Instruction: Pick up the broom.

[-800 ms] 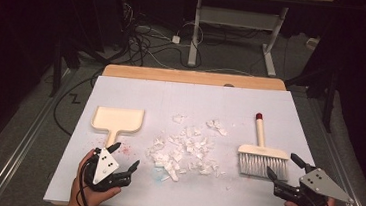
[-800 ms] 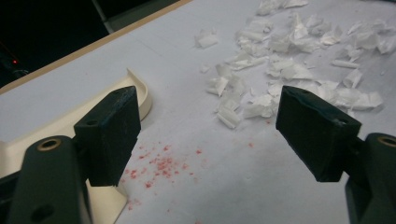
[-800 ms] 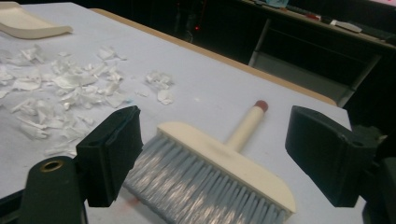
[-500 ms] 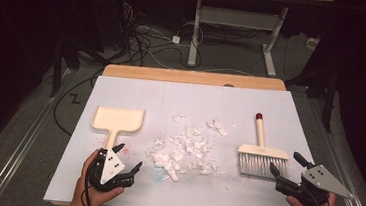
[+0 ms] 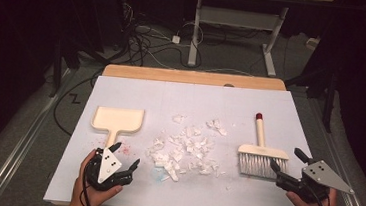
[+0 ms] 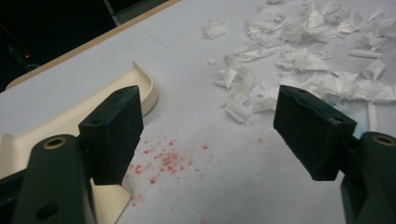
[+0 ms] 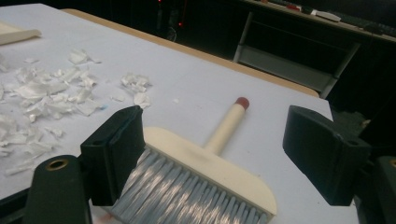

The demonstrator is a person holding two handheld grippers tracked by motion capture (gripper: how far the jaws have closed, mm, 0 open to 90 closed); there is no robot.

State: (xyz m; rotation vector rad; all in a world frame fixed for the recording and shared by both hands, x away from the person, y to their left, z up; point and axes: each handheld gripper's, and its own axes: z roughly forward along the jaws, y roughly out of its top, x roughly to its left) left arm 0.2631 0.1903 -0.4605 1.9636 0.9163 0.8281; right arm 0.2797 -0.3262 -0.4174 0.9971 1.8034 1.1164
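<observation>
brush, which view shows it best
The right gripper view: the brush lies close up between the open right tool's jaws, with grey bristles, cream head and red-tipped handle all clear. The high view shows the whole brush small, right of the paper scraps.

Lab, floor cables (image 5: 141, 39) (dark), bench frame (image 5: 238, 22)

You have a cream dustpan (image 5: 118, 119), white paper scraps (image 5: 187, 151), a grey-bristled brush (image 5: 261, 157) with red-tipped handle, black tongs (image 5: 125, 160).
</observation>
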